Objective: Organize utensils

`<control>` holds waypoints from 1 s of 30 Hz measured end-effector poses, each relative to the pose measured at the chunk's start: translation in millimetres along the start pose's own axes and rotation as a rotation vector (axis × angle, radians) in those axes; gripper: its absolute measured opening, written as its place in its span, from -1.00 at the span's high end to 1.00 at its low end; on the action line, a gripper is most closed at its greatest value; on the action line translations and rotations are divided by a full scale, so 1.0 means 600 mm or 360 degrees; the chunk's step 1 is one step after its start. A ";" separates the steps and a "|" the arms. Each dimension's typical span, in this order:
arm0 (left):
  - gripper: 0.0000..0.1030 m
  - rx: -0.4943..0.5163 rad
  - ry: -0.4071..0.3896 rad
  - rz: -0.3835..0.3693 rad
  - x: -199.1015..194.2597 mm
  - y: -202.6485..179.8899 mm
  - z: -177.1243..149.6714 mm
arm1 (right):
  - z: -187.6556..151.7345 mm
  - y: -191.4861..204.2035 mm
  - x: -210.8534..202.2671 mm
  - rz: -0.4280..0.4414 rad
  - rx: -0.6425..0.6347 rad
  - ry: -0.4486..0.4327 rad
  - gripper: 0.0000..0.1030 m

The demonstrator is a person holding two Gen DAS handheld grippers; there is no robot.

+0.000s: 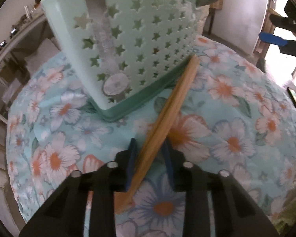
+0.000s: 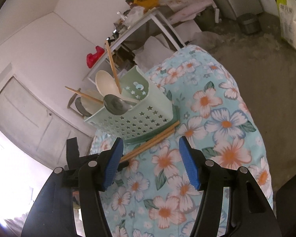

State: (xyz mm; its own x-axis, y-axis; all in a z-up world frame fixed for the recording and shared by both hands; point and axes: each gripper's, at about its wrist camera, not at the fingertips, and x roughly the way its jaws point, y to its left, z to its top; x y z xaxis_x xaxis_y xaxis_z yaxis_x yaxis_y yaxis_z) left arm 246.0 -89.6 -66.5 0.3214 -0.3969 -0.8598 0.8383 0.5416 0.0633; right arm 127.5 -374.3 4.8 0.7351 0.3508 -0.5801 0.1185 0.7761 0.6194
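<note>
My left gripper (image 1: 150,154) is shut on a pair of wooden chopsticks (image 1: 171,106), whose far tips reach the base of the mint-green utensil caddy (image 1: 140,45) with star-shaped holes. In the right wrist view the same chopsticks (image 2: 154,140) lie low over the floral cloth beside the caddy (image 2: 136,118), which holds a metal spoon (image 2: 114,103), a cream spoon (image 2: 105,83) and other chopsticks (image 2: 112,65). My right gripper (image 2: 151,164) is open and empty, above the cloth in front of the caddy. The left gripper shows at its left (image 2: 77,158).
A floral light-blue cloth (image 1: 236,118) covers the round table. The right gripper shows at the far right of the left wrist view (image 1: 276,39). A cluttered white-framed table (image 2: 140,25) and a door (image 2: 29,118) stand behind. The floor (image 2: 266,59) lies beyond the table's edge.
</note>
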 end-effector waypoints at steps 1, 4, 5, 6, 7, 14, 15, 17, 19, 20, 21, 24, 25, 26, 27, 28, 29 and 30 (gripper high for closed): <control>0.68 -0.0019 0.0018 -0.0054 -0.003 -0.002 0.000 | -0.001 -0.003 0.001 0.0000 0.0005 0.0004 -0.11; 0.76 -0.0031 0.0061 -0.0118 -0.015 -0.016 -0.006 | -0.003 -0.010 0.007 0.0001 0.0029 0.0017 -0.11; 0.78 -0.0040 0.0076 -0.0154 -0.020 -0.024 -0.010 | -0.004 -0.011 0.007 0.0000 0.0033 0.0020 -0.11; 0.81 -0.0054 0.0090 -0.0183 -0.022 -0.031 -0.011 | -0.005 -0.012 0.007 -0.0002 0.0037 0.0023 -0.11; 0.84 -0.0085 0.0109 -0.0218 -0.026 -0.038 -0.016 | -0.005 -0.012 0.008 -0.0001 0.0040 0.0026 -0.11; 0.89 -0.0723 0.0137 -0.0689 -0.051 -0.048 -0.065 | -0.026 -0.014 0.010 0.0018 0.0080 0.0075 -0.11; 0.89 -0.0881 0.0115 -0.0828 -0.051 -0.050 -0.080 | -0.029 -0.015 0.013 0.0022 0.0087 0.0090 -0.11; 0.89 -0.1079 0.0085 -0.0973 -0.045 -0.055 -0.103 | -0.040 -0.015 0.022 0.0024 0.0097 0.0136 -0.11; 0.89 -0.1235 0.0014 -0.1054 -0.041 -0.058 -0.126 | -0.051 -0.014 0.031 0.0028 0.0105 0.0182 -0.11; 0.89 -0.1319 -0.0033 -0.1078 -0.039 -0.057 -0.139 | -0.056 -0.013 0.037 0.0034 0.0110 0.0206 -0.11; 0.89 -0.1387 -0.0065 -0.1103 -0.037 -0.055 -0.149 | -0.060 -0.012 0.041 0.0038 0.0115 0.0226 -0.11; 0.88 -0.1670 -0.0186 -0.1229 -0.027 -0.045 -0.189 | -0.071 -0.007 0.059 0.0054 0.0128 0.0289 -0.11; 0.87 -0.1715 -0.0207 -0.1245 -0.025 -0.045 -0.196 | -0.074 -0.006 0.066 0.0064 0.0139 0.0312 -0.11; 0.86 -0.1756 -0.0231 -0.1249 -0.025 -0.045 -0.203 | -0.076 -0.004 0.071 0.0074 0.0146 0.0327 -0.11; 0.84 -0.1781 -0.0258 -0.1239 -0.027 -0.045 -0.208 | -0.077 -0.001 0.077 0.0081 0.0149 0.0342 -0.11; 0.81 -0.1787 -0.0277 -0.1215 -0.030 -0.044 -0.211 | -0.079 0.001 0.085 0.0077 0.0150 0.0357 -0.09; 0.81 -0.1782 -0.0303 -0.1173 -0.036 -0.044 -0.213 | -0.082 0.002 0.092 0.0071 0.0154 0.0371 -0.07; 0.80 -0.1755 -0.0333 -0.1107 -0.045 -0.044 -0.212 | -0.084 0.002 0.099 0.0065 0.0163 0.0386 -0.03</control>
State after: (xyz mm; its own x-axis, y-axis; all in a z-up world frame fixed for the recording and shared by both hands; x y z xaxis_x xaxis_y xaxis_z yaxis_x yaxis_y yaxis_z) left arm 159.2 1.2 -109.1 0.1174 -0.8880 -0.4446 0.0910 0.4554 -0.8856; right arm 138.0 -326.0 -55.3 0.5605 0.5059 -0.6556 0.1679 0.7058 0.6882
